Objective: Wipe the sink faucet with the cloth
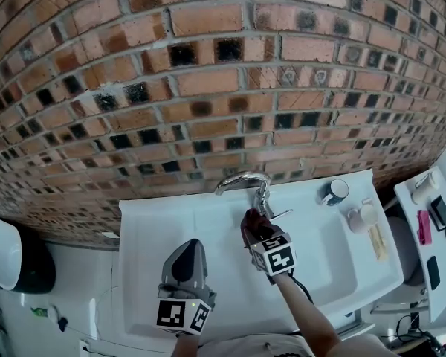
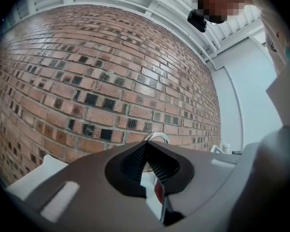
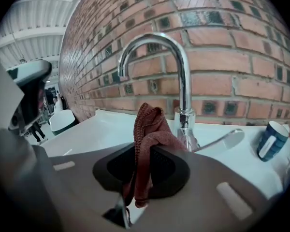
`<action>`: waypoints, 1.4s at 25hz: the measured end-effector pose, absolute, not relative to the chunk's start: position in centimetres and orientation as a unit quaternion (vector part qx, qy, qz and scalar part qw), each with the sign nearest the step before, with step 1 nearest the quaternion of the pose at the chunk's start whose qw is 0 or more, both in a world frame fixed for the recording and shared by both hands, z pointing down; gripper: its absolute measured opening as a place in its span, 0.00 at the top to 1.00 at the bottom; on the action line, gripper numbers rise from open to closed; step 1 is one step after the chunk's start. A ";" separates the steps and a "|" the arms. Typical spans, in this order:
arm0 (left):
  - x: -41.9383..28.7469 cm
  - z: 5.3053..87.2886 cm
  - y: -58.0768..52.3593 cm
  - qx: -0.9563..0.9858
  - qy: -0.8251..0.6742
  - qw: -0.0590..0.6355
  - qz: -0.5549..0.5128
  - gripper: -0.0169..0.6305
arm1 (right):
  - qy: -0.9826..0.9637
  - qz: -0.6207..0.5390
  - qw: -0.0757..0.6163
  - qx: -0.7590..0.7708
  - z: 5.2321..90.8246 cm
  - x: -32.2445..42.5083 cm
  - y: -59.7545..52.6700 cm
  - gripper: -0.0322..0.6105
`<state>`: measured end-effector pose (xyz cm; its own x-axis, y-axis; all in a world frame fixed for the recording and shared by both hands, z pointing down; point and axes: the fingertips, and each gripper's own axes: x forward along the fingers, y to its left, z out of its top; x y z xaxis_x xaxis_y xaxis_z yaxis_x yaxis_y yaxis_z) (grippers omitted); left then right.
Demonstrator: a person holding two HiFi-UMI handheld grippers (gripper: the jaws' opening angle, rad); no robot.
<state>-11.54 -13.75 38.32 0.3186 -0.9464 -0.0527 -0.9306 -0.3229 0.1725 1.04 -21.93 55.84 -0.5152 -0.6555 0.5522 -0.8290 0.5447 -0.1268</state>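
Note:
A chrome gooseneck faucet (image 1: 245,182) (image 3: 181,76) (image 2: 157,137) stands at the back of a white sink (image 1: 320,262), against a brick wall. Its lever handle (image 3: 222,141) points right. My right gripper (image 1: 254,225) (image 3: 145,151) is shut on a reddish-brown cloth (image 3: 147,134) (image 1: 251,220), held just in front of the faucet's base. The cloth bunches up out of the jaws, a little left of the faucet stem. My left gripper (image 1: 184,262) (image 2: 146,161) hangs over the sink's left part, jaws closed with nothing between them.
A blue-and-white mug (image 1: 334,192) (image 3: 270,140) and a white cup (image 1: 360,216) stand on the sink's right rim. A white shelf (image 1: 431,222) with small items is at far right. A white bin (image 1: 7,255) sits on the floor at left.

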 end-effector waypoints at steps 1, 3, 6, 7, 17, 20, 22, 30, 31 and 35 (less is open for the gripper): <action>-11.9 38.4 -13.8 0.808 -0.583 0.056 -0.072 0.97 | -0.844 0.194 0.239 0.440 56.2 0.7 -22.7 0.87; -12.8 38.5 -13.7 0.802 -0.591 0.057 -0.072 0.97 | -0.834 0.206 0.253 0.444 56.8 0.5 -23.8 0.87; -13.7 38.5 -13.8 0.795 -0.599 0.058 -0.076 0.97 | -0.827 0.224 0.250 0.451 56.8 0.5 -24.6 0.87; -13.9 38.5 -13.8 0.794 -0.600 0.059 -0.077 0.97 | -0.826 0.226 0.246 0.453 56.7 0.6 -24.8 0.87; -13.2 38.5 -13.8 0.801 -0.591 0.060 -0.081 0.97 | -0.818 0.224 0.214 0.485 54.3 2.9 -26.4 0.87; -13.3 38.4 -13.8 0.800 -0.591 0.059 -0.082 0.97 | -0.817 0.217 0.202 0.495 53.4 3.4 -26.7 0.87; -13.5 38.4 -13.8 0.799 -0.593 0.059 -0.083 0.97 | -0.819 0.207 0.192 0.499 52.7 3.5 -26.8 0.87; -13.5 38.3 -13.7 0.798 -0.593 0.057 -0.085 0.97 | -0.830 0.160 0.119 0.521 46.2 4.2 -27.0 0.87; -13.4 38.2 -13.6 0.799 -0.593 0.057 -0.086 0.97 | -0.833 0.152 0.108 0.521 45.1 4.0 -26.9 0.87; -13.1 38.1 -13.5 0.801 -0.590 0.055 -0.087 0.97 | -0.848 0.115 0.087 0.510 41.2 2.5 -26.3 0.87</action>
<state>-13.11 -13.55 38.09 0.2878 -0.9549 -0.0731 -0.9357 -0.2967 0.1910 2.54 -26.28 41.20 -0.4653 -0.8447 0.2645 -0.8847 0.4536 -0.1075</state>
